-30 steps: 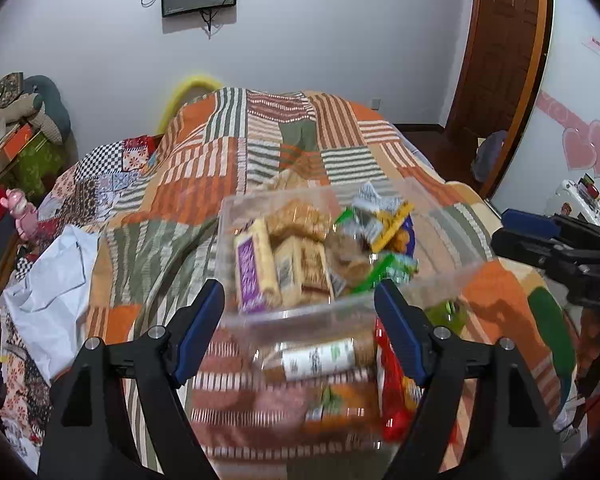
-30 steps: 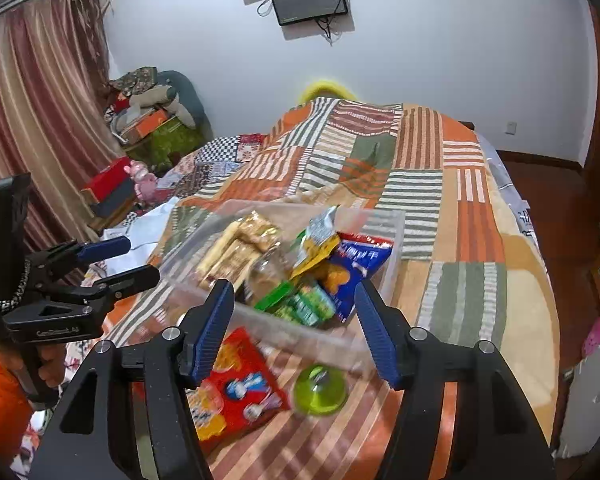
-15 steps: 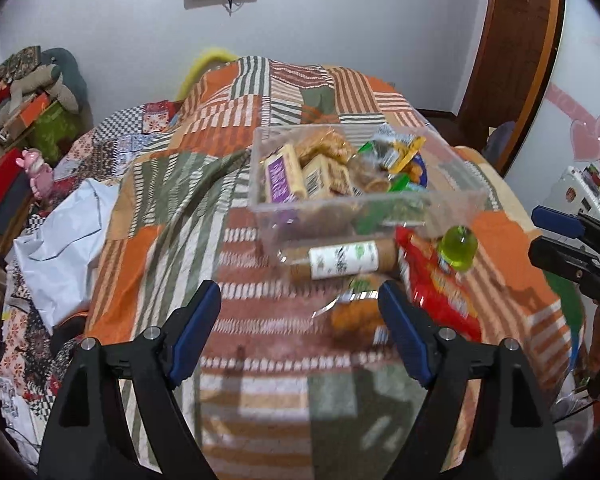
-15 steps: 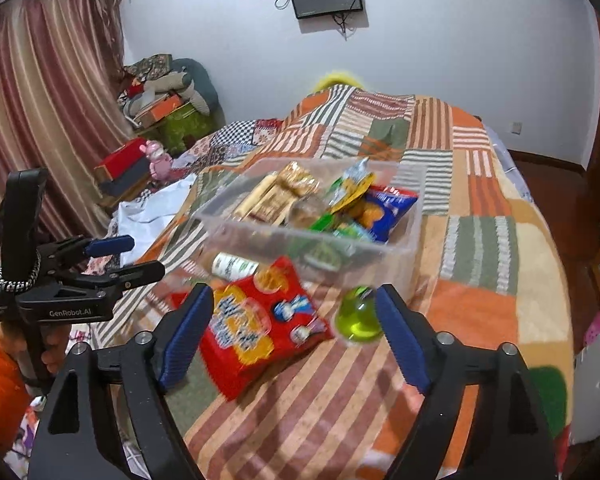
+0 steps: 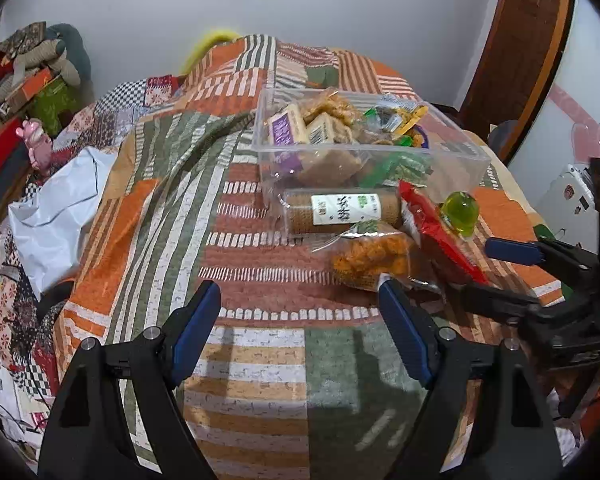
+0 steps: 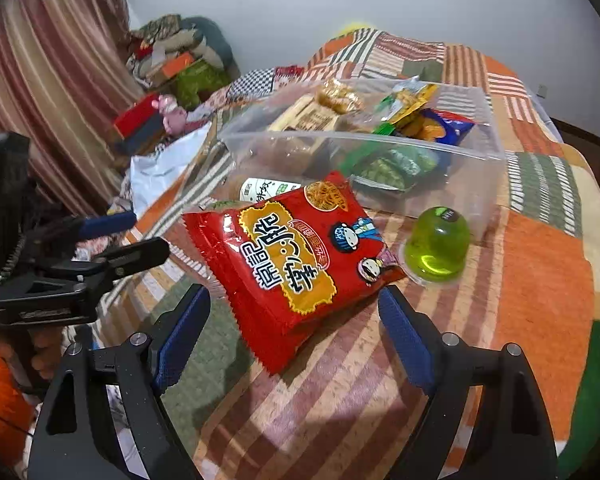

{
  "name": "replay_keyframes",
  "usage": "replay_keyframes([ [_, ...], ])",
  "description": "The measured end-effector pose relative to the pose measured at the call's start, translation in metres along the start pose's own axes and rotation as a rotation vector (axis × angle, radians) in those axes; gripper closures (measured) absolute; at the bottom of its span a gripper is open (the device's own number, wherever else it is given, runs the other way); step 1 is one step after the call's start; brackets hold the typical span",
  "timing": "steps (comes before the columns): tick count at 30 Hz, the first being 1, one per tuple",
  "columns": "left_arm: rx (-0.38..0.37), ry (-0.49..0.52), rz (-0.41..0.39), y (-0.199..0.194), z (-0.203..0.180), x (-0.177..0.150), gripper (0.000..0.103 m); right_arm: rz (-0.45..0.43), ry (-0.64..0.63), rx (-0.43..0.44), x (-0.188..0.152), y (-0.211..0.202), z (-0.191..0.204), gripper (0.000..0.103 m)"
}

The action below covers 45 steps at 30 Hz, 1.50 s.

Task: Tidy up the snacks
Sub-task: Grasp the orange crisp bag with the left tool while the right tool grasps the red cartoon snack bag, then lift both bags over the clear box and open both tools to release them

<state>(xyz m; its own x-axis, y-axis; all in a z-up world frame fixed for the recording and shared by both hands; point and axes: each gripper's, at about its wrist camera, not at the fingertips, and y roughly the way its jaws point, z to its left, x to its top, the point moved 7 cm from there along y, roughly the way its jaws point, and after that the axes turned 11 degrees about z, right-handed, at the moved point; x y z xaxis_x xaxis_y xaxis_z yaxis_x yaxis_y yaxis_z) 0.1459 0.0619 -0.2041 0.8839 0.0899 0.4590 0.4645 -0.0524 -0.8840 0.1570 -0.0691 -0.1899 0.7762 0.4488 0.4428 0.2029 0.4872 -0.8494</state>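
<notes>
A clear plastic bin (image 5: 456, 148) (image 6: 488, 148) holding several snack packs sits on the patchwork bed. In front of it lie a brown biscuit roll with a white label (image 5: 340, 210), a clear bag of orange puffs (image 5: 368, 258), a red snack bag (image 6: 296, 256) (image 5: 436, 228) and a green jelly cup (image 6: 436, 244) (image 5: 460, 208). My left gripper (image 5: 300, 320) is open and empty, just short of the puff bag. My right gripper (image 6: 294, 328) is open and empty, with its fingers either side of the red bag's near end.
The patchwork quilt (image 5: 180, 208) covers the bed. A white plastic bag (image 5: 56, 216) lies at the bed's left edge. Boxes and soft toys (image 6: 172, 64) are piled by the curtain. A wooden door (image 5: 520, 40) stands at the far right.
Both grippers have pulled back from the bin toward the near side of the bed and lowered. The loose snacks in front of the bin have come into full view. Both stay open.
</notes>
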Motion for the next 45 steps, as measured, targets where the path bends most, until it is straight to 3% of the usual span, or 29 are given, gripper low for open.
replay_keyframes([
  [12,-0.089,0.008,-0.019,0.006,-0.021,0.021,0.022,-0.098,-0.016,-0.068,0.011,-0.024,-0.014,0.020],
  [15,-0.111,0.024,-0.018,0.011,-0.032,0.026,0.020,-0.115,-0.002,-0.066,0.014,-0.031,-0.020,0.026],
  [21,-0.080,0.070,0.014,0.036,-0.047,0.032,0.017,-0.149,0.025,-0.072,0.028,-0.040,-0.032,0.026],
  [26,-0.101,0.027,0.051,0.055,-0.042,0.033,0.017,-0.133,0.003,-0.057,0.033,-0.031,-0.026,0.026],
  [34,-0.184,0.001,0.103,0.077,-0.043,0.022,0.017,-0.033,-0.045,0.002,0.033,0.003,-0.008,0.026],
  [37,-0.148,0.024,0.083,0.080,-0.045,0.019,0.027,-0.007,-0.051,0.011,0.032,0.011,-0.006,0.026],
  [38,-0.161,0.028,0.080,0.079,-0.046,0.018,0.038,0.002,-0.053,0.011,0.033,0.014,-0.006,0.026],
  [45,-0.196,-0.004,0.060,0.071,-0.034,0.010,0.045,0.066,-0.071,0.003,0.037,0.030,-0.008,0.012],
])
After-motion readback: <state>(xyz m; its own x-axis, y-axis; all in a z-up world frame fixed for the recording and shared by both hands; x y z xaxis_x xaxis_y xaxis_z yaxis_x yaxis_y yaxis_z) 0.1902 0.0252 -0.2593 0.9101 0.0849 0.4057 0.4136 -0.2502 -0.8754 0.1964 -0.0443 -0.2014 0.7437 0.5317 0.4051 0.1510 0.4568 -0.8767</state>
